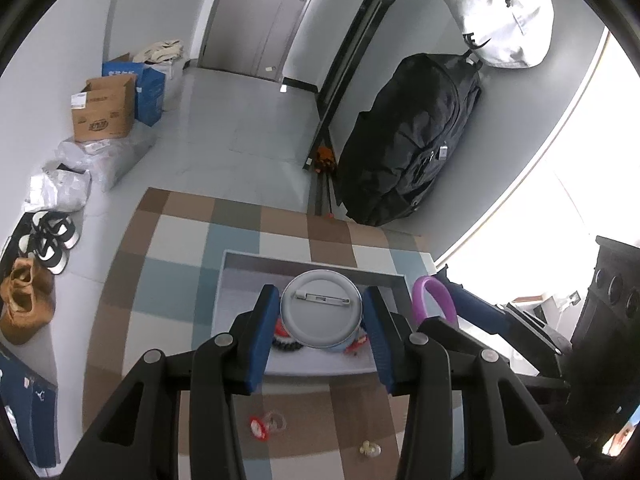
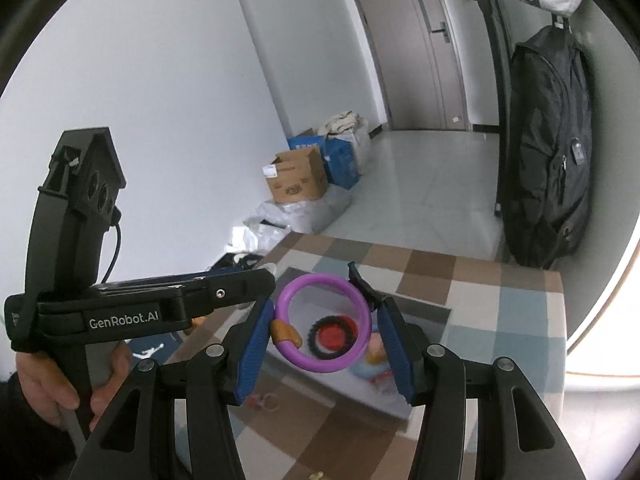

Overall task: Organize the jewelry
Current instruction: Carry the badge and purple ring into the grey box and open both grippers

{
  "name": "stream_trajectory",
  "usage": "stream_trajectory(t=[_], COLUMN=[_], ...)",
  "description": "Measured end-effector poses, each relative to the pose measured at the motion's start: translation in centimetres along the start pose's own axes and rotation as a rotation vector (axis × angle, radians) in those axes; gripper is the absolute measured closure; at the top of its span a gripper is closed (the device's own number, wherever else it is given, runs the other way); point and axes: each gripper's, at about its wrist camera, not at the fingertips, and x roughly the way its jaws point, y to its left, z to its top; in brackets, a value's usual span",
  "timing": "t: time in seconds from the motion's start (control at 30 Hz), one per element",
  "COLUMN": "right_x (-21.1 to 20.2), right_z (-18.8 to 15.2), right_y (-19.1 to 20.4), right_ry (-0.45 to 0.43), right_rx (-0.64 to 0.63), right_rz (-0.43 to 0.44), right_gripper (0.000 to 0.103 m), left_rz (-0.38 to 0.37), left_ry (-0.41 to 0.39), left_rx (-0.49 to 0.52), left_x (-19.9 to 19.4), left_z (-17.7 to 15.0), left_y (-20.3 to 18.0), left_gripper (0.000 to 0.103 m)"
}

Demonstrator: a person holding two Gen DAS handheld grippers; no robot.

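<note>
Left gripper [image 1: 321, 312]: black frame w/ blue pads, jaws set narrow, clamped on a round grey pin-back badge [image 1: 320, 307] by its edges. Badge's back w/ the metal pin bar faces the cam; it hangs lifted above a shallow grey rectangular tray [image 1: 308, 266].

Right gripper [image 2: 325, 322]: same build, jaws approx. half apart, gripping a purple plastic bangle w/ an amber-brown bead section [image 2: 325, 322]. Both pads touch the ring's outer rim, left & right. Bangle is tilted, also up over the tray [image 2: 424, 307]. In the left cam the bangle [image 1: 434, 298] shows just beside the badge, to its right, not touching as far as I can tell.

Below them in the tray: a black & red beaded bracelet [image 2: 334, 336] seen through the ring, plus a light blue & orange item [image 2: 372, 360], too blurred to ID.

Tray sits on a table w/ a brown, beige & blue checked cloth [image 1: 176, 248]. On the cloth near the cam side, outside the tray: a small red & clear trinket [image 1: 266, 424] and a small pale yellow-white piece [image 1: 370, 449].

A hand [image 2: 60, 384] grips the left unit's handle at the right cam's lower left.

Around: cardboard box [image 1: 104, 110], blue box [image 1: 150, 88], shoes [image 1: 50, 240] on the floor, black backpack [image 1: 412, 140] hanging on the wall, white bag [image 1: 500, 12] above it, grey door [image 1: 264, 12] at the back.
</note>
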Motion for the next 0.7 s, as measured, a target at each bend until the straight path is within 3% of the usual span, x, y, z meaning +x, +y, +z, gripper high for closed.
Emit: stream_trajectory(t=[0.7], right_x=[3.6], right_z=[-0.7], right_y=[-3.8], right_ry=[0.067], right_rx=[0.089], right_rz=[0.022], right_gripper=[0.05], left_rz=[-0.019], left_ry=[0.093], left_rx=[-0.002], left_x=[4.8], left_z=[0.5], left_y=[0.8], left_gripper=[0.065])
